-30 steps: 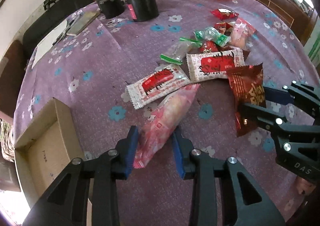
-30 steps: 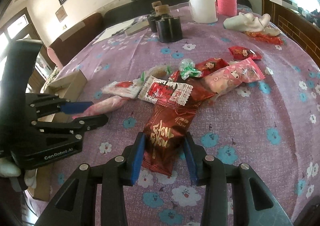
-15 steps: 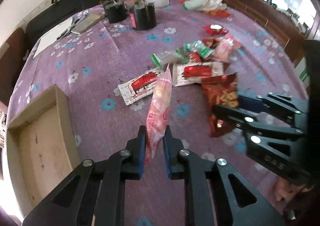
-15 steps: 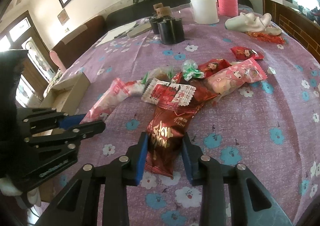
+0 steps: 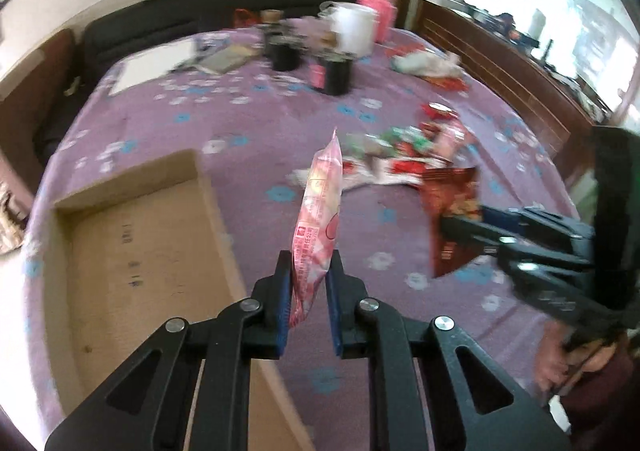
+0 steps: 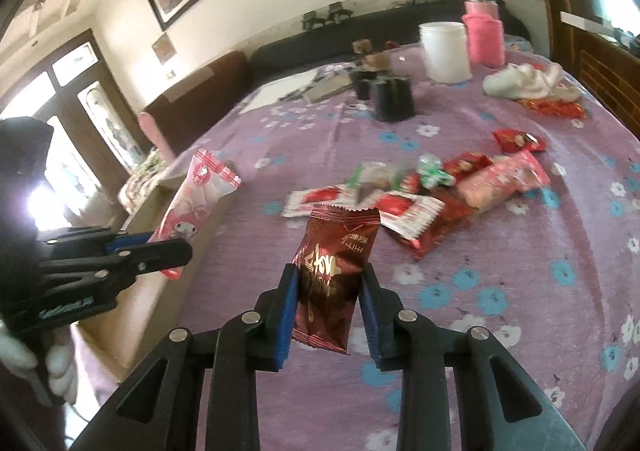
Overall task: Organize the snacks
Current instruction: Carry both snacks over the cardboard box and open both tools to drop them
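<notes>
While both packets hang clear of the bench, cardboard box sits at 9 o'clock in the left wrist view, open side up, likely the drop spot for sorted snacks. Left hand-held gripper is pressed tight on the lower end of pink snack packet, packet standing up toward 12 o'clock, lifted so it can swing over the box rim. Loose snack pile lies at 1 o'clock on the purple cloth, not yet sorted. Right hand-held gripper, at 3 o'clock in that view, pinches dark red snack packet by its lower half, jaws pinching it from both sides, packet raised off the cloth, probably next for the box.
</notes>
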A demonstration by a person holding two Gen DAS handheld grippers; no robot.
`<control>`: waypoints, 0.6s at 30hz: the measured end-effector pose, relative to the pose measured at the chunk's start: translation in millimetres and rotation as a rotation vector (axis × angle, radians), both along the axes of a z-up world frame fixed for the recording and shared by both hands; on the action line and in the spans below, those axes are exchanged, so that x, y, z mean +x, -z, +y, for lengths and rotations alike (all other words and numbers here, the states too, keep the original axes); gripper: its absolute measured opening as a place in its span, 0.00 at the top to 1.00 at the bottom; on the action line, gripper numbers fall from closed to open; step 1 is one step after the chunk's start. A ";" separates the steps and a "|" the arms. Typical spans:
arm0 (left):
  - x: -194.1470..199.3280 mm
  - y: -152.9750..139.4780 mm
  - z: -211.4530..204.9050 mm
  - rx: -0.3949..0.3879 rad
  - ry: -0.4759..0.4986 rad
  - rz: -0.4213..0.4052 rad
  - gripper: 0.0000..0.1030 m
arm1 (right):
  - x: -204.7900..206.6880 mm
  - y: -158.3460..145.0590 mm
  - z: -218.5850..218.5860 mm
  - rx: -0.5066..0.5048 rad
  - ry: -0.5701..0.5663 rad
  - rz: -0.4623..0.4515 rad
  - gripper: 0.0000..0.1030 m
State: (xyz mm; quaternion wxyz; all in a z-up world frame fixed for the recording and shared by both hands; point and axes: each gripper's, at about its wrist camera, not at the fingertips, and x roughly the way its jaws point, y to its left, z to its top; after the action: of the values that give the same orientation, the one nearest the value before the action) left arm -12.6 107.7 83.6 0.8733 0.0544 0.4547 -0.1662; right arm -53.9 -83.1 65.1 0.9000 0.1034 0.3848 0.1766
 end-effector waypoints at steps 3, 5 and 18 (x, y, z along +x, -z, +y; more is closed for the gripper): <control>8.9 2.4 30.7 -0.004 -0.077 0.006 0.87 | 9.3 -16.2 21.6 0.025 -0.052 -0.004 0.70; 16.6 4.1 49.0 0.012 -0.125 0.007 0.87 | 18.4 -23.2 39.4 0.037 -0.090 -0.004 0.71; 84.8 52.9 123.5 -0.017 -0.309 0.115 0.87 | 100.4 2.6 186.3 -0.113 -0.276 0.035 0.71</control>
State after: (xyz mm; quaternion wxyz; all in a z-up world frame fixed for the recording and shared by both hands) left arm 72.2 231.3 30.8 0.8614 -0.0331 0.5056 -0.0363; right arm 46.5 103.2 62.5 0.8649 0.0016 0.4201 0.2747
